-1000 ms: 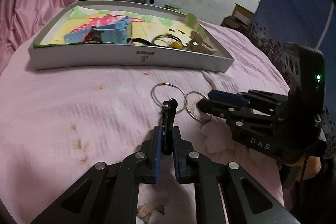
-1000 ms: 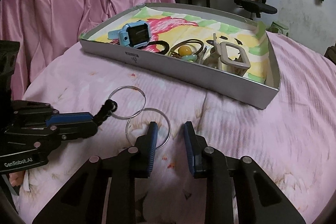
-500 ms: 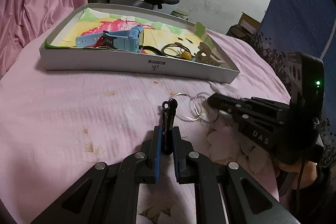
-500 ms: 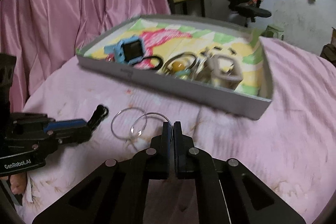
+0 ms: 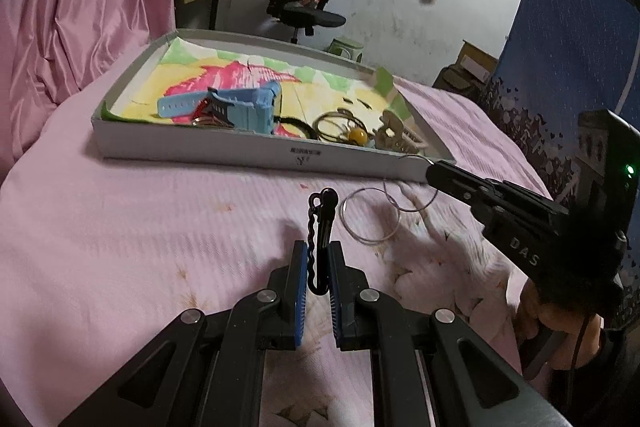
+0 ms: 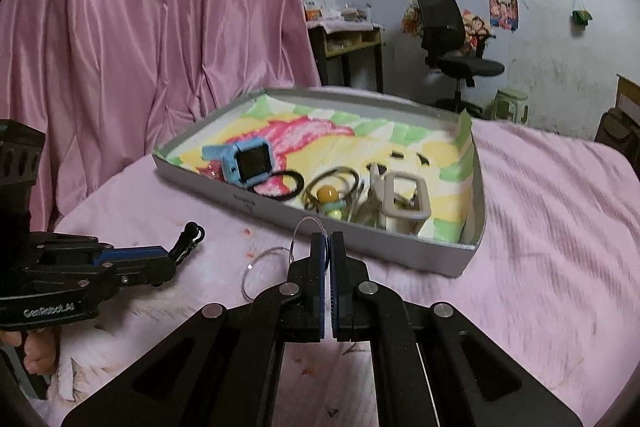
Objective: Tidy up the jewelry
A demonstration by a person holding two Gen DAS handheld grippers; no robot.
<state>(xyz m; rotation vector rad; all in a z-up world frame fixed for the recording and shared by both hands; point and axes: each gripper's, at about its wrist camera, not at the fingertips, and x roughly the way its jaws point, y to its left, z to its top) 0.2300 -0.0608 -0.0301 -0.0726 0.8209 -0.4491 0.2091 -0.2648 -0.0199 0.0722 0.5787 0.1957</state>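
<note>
Right gripper clamped on thin wire hoop rings, lifted near tray. Left gripper pinching black hair clip. Light, springy, slippery; grip rim firmly.

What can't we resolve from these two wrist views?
- Left view: grip point on the wire rings, hidden by the right gripper.
- Right view: red item behind the blue watch, mostly covered.
- Left view: print on the tray wall, too small.
- Right view: lower hair clip, hidden by left gripper fingers.
</note>
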